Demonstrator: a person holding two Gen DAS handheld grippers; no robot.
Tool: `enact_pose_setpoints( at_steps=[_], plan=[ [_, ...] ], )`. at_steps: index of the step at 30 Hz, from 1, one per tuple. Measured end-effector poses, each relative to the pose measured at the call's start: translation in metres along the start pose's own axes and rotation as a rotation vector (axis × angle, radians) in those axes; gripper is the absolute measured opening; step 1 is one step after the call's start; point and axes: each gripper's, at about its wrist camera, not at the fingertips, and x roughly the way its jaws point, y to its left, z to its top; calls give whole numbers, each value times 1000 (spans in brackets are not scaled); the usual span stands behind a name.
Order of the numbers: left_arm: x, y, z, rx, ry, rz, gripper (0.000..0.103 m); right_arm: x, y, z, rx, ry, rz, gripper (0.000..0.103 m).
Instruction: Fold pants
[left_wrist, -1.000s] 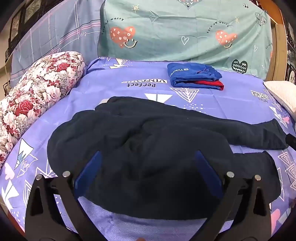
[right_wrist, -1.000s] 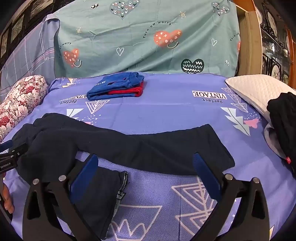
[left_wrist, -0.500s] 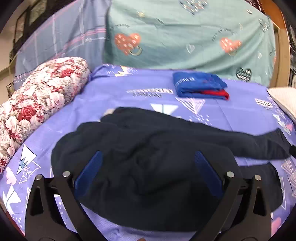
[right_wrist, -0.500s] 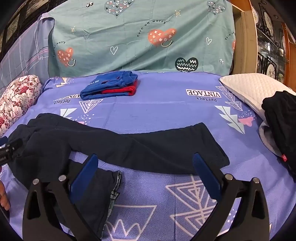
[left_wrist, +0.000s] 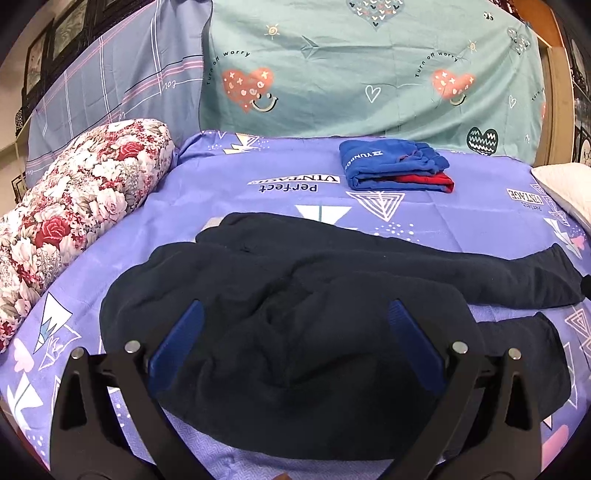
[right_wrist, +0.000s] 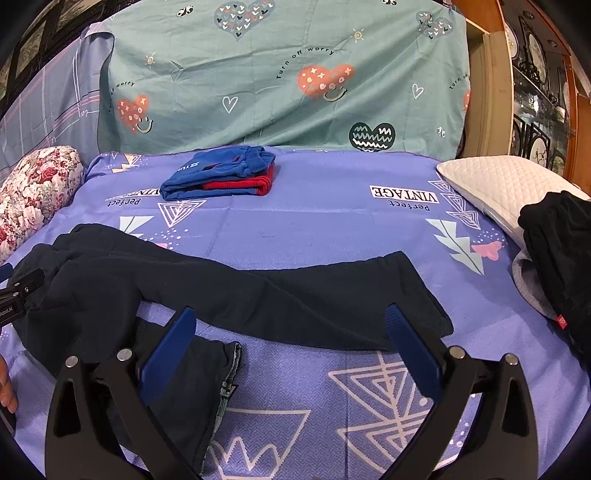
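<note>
The dark navy fleece pants are being faced lengthwise along the bed's near edge: waist before the spread left tongs, legs before the spread right tongs.

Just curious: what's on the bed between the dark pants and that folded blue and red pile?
Nothing: between the dark pants and the folded pile lies only bare printed bedsheet, as both views show.

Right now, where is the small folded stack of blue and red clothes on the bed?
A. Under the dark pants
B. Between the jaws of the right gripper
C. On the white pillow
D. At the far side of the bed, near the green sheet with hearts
D: the folded stack lies beyond the dark pants, close to the green sheet.
</note>
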Motion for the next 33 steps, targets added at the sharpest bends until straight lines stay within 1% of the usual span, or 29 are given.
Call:
enact_pose_setpoints(
  at_steps=[8,33],
  plan=[
    [3,3,0,-19,17,-7,101,0,1,0,4,4,1,102],
    [4,3,0,-25,19,-10,101,0,0,0,4,4,2,102]
  ],
)
